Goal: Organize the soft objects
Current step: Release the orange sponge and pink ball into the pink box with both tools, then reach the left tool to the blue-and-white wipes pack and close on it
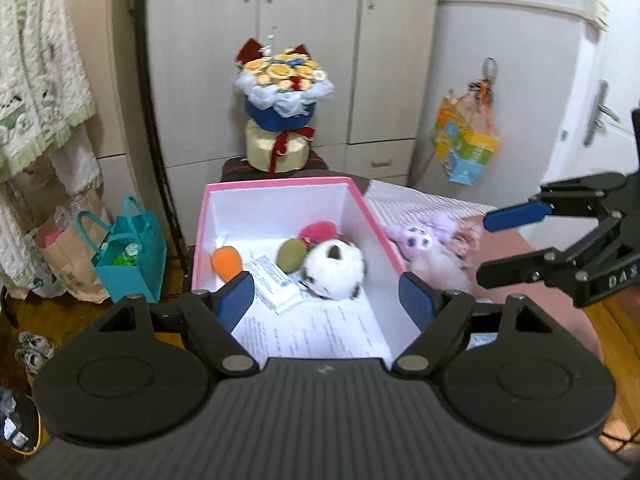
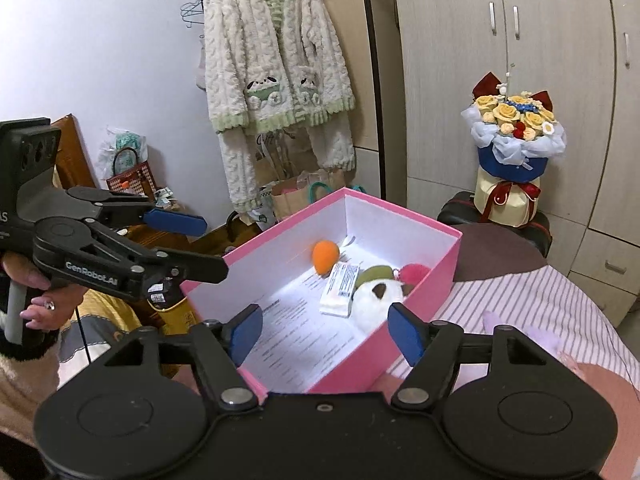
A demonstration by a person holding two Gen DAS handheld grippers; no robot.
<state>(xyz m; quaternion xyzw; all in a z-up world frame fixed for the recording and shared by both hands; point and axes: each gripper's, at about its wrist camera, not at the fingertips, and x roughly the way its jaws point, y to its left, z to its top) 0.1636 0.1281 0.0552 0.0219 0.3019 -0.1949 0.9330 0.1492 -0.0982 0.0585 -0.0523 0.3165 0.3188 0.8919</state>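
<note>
The pink box [image 1: 280, 190] sits on the bed [image 2: 532, 300], holding an orange plush [image 1: 227, 263], a green plush [image 1: 291, 255], a pink plush [image 1: 318, 232], a white-and-brown stuffed toy [image 1: 334, 268] and a white packet [image 1: 276, 286]. A purple stuffed toy [image 1: 424, 240] lies on the bed just beside the box. The left tool [image 1: 328, 300] and the right tool [image 2: 326, 330] both stand open and empty above the box.

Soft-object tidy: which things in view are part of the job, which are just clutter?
Job:
pink box
white plush
orange ball
green ball
pink ball
purple plush outside the box

Lying about:
bouquet
teal bag
hanging fleece jacket
printed packet in the box
</note>
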